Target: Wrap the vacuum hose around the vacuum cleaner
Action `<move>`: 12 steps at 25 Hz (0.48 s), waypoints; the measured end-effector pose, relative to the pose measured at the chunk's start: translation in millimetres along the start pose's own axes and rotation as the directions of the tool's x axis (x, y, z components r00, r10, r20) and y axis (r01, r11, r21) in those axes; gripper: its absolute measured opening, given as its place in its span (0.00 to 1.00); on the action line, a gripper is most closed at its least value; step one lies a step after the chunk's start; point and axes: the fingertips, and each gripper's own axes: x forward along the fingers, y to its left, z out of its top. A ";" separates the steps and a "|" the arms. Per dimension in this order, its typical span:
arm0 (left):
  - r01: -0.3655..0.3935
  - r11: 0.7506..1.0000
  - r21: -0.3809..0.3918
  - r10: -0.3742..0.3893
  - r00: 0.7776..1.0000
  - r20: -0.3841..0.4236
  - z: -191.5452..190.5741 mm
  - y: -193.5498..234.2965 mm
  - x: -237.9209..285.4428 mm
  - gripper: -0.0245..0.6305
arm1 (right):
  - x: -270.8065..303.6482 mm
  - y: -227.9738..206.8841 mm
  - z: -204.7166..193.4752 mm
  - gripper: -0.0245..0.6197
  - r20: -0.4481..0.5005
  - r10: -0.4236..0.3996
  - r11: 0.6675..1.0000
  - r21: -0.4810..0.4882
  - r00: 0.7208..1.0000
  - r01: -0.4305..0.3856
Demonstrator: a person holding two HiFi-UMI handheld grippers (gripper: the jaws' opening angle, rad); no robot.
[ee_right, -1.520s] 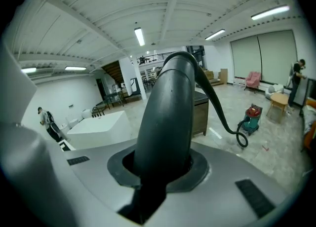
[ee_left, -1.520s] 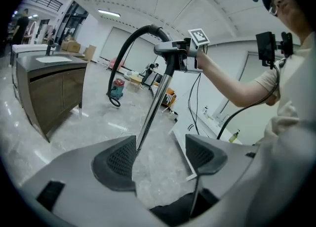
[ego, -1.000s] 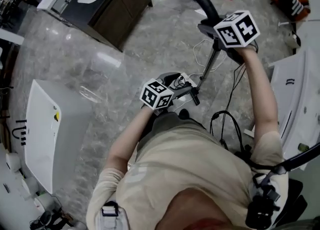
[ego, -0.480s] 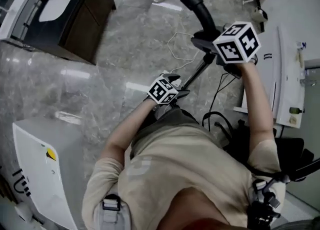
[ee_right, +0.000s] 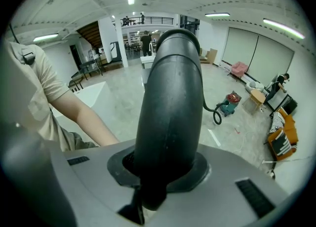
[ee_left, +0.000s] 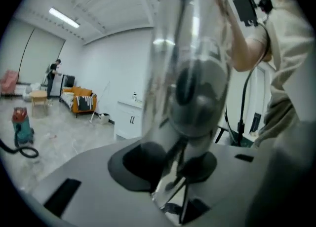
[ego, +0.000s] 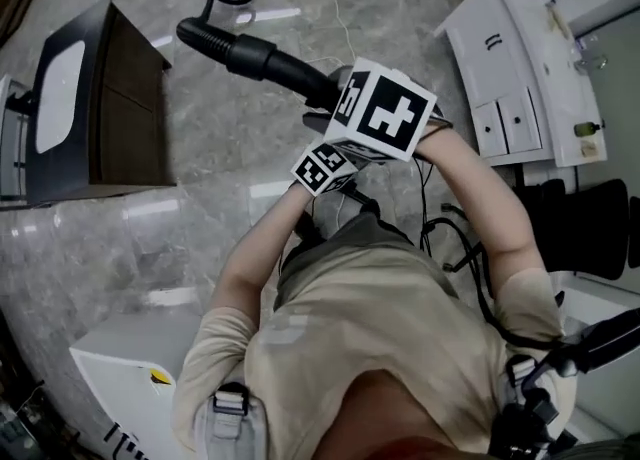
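Right tongs (ee_right: 163, 174) are clamped on the black hose handle (ee_right: 170, 97). Left tongs (ee_left: 181, 171) have just been closing and clamp the metal tube (ee_left: 190, 48).

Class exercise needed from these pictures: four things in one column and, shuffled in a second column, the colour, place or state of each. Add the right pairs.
Column one
1. black hose pipe
2. vacuum cleaner
3. sofa
4. cabinet

Column two
A. orange, against the wall
B. dark, white basin on top
C. clamped in the right gripper
D. teal with a red top, on the floor

Pairs: 1-C, 2-D, 3-A, 4-B
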 end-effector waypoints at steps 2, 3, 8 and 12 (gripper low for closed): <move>-0.010 0.999 0.037 0.010 1.000 -0.009 5.5 1.8 6.1 0.24 | -3.6 -6.6 0.8 0.14 0.019 -0.005 1.000 -0.001 1.000 0.005; -0.011 0.999 0.031 0.011 1.000 -0.010 11.0 3.1 10.3 0.23 | -7.5 -13.4 1.4 0.14 0.050 -0.017 1.000 -0.001 0.999 0.017; -0.007 0.999 -0.032 0.007 1.000 0.009 52.2 5.6 60.0 0.22 | -50.3 -71.4 -4.2 0.19 0.375 -0.107 0.994 0.064 0.921 0.089; -0.078 0.995 -0.066 0.081 0.995 0.054 86.5 21.4 109.1 0.21 | -105.2 -119.4 -66.2 0.48 0.522 -0.242 0.968 0.187 0.818 0.167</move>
